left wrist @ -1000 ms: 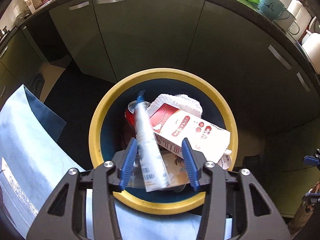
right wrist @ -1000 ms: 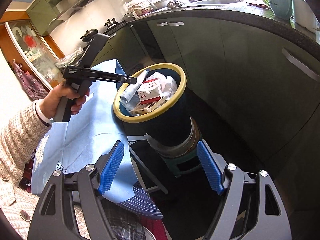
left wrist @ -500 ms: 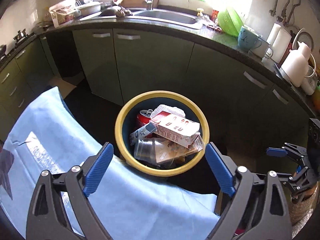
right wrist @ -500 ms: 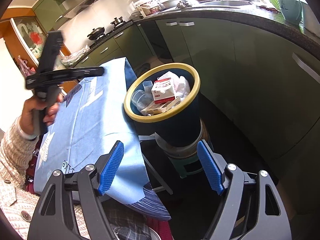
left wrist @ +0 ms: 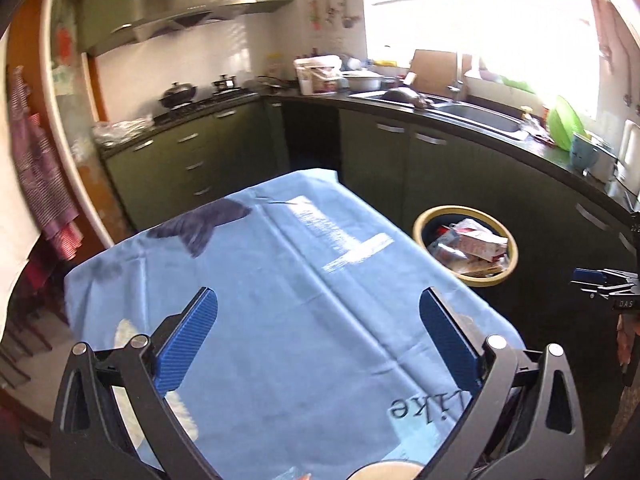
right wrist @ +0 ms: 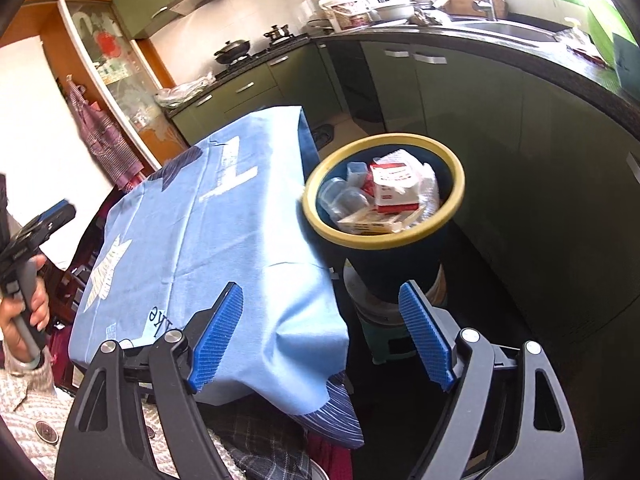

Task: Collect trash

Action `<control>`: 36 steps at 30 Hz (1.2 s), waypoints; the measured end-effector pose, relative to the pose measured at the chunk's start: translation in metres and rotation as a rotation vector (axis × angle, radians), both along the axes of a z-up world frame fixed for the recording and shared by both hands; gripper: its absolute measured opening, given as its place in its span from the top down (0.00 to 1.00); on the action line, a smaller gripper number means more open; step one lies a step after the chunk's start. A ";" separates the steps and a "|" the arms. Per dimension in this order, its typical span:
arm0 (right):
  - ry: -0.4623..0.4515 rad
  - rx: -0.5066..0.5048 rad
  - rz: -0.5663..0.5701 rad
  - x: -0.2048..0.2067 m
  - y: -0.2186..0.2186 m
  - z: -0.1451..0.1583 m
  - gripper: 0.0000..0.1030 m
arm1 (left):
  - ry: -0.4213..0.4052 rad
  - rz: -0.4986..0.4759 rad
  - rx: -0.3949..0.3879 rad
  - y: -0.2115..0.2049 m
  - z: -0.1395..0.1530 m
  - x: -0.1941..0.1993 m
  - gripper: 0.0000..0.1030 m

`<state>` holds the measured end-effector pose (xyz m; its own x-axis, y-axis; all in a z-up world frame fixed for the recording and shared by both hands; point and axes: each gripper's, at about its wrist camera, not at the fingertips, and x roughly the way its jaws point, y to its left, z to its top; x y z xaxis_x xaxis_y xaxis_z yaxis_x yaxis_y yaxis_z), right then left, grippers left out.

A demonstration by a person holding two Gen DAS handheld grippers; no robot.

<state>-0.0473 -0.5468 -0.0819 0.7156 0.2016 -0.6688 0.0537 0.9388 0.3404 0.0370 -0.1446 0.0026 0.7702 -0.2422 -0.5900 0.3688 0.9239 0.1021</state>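
- The trash sits in the bin [right wrist: 384,188], which stands beside the corner of the cloth-covered counter [left wrist: 304,288]: a red-and-white carton [right wrist: 394,184], clear plastic cups [right wrist: 340,198], flat card packs and a white bag.
- All of it looks light and easily crushed. The cups are probably slippery and springy, so a pinch across a rim should hold best; the carton is stiffer and should take a grip across its narrow side.
- The left hand-held gripper [left wrist: 318,334] hangs over the blue cloth with its jaws opening wide and nothing between them.
- The right hand-held gripper [right wrist: 320,336] points at the counter's near corner and the bin's base, its jaws also opening and empty.
- No loose trash shows on the cloth; a pale round thing at the very bottom of the left view is too cut off to name.
- The bin is filled close to its yellow rim, so more pieces may slide off the pile.
- The cloth drapes over the counter edge and could snag a finger.
- Dark cabinets [right wrist: 520,128] stand close behind the bin; above the counter the way looks open.
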 end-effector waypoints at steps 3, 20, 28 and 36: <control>-0.026 -0.037 0.014 0.000 0.014 0.008 0.21 | -0.012 0.159 0.008 0.042 0.000 -0.019 0.06; -0.193 -0.226 -0.023 -0.057 0.067 0.064 0.05 | -0.063 0.291 -0.070 0.115 0.003 -0.091 0.06; -0.227 -0.308 -0.030 -0.076 0.081 0.079 0.05 | -0.096 0.271 -0.094 0.122 0.016 -0.102 0.06; -0.220 -0.330 -0.043 -0.074 0.081 0.078 0.05 | -0.101 0.239 -0.086 0.114 0.017 -0.103 0.06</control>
<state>-0.1218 -0.4659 -0.0039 0.8523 -0.0318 -0.5221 0.0546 0.9981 0.0285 -0.0660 -0.0310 0.0200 0.8654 -0.0922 -0.4925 0.1311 0.9904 0.0449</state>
